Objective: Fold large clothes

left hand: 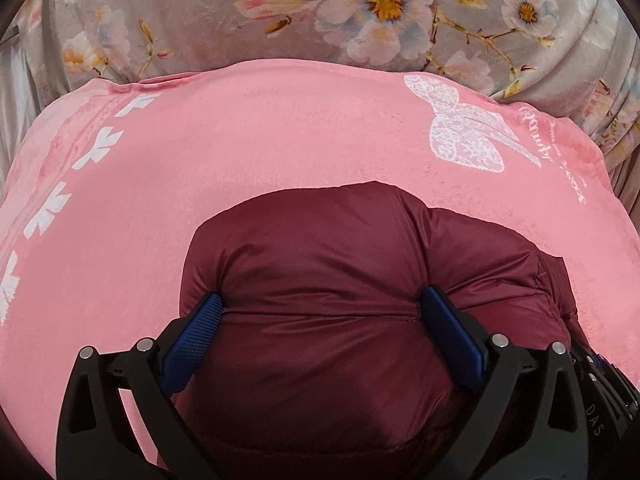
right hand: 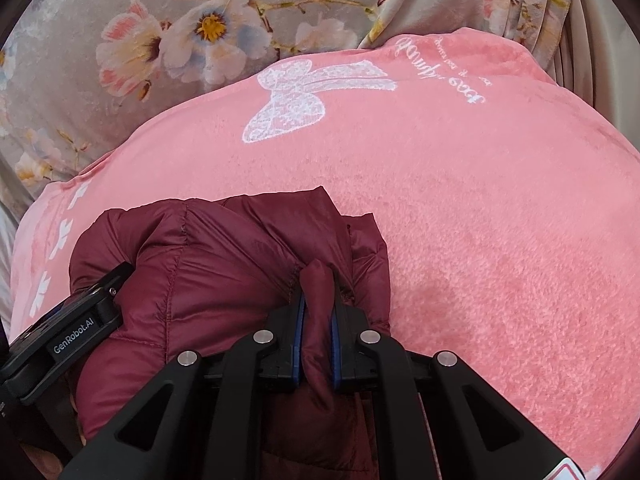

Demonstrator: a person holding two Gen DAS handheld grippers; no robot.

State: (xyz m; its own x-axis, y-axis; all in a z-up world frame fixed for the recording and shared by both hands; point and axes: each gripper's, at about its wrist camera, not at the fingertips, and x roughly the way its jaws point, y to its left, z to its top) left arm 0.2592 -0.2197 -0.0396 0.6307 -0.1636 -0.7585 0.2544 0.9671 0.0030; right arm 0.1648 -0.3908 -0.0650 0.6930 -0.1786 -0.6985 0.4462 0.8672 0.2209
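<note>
Maroon puffer jacket (left hand: pixel 320 280) is lying bunched on a pink fleece blanket (left hand: pixel 280 128), which is covering the bed; a grey floral cover (left hand: pixel 200 20) is showing beyond at 12 o'clock.

Left tongs (left hand: pixel 322 312) are standing spread wide, blue pads (left hand: pixel 210 312) pressing against either side of a fat quilted bulge, straddling more than pinching. Jacket mass is running from the tongs toward 12 o'clock, then trailing off toward 2 o'clock.

Right tongs (right hand: pixel 318 312) are pressed nearly together, pinching a narrow fold of the jacket (right hand: pixel 200 272) between the pads. From here the bulk is lying toward 10 o'clock, long axis running roughly 9 to 3 across both views.

Both tongs are at the near edge, right beside each other; the left unit's housing (right hand: pixel 68 340) is showing at 8 o'clock in the right view. Neither looks clearly nearer.

Writing: "GenRobot.AI" on that housing; "DAS" on black hardware at 4 o'clock in the left view. White script beside a lace bow print (right hand: pixel 304 100) on the blanket is upside-down, not legible.
</note>
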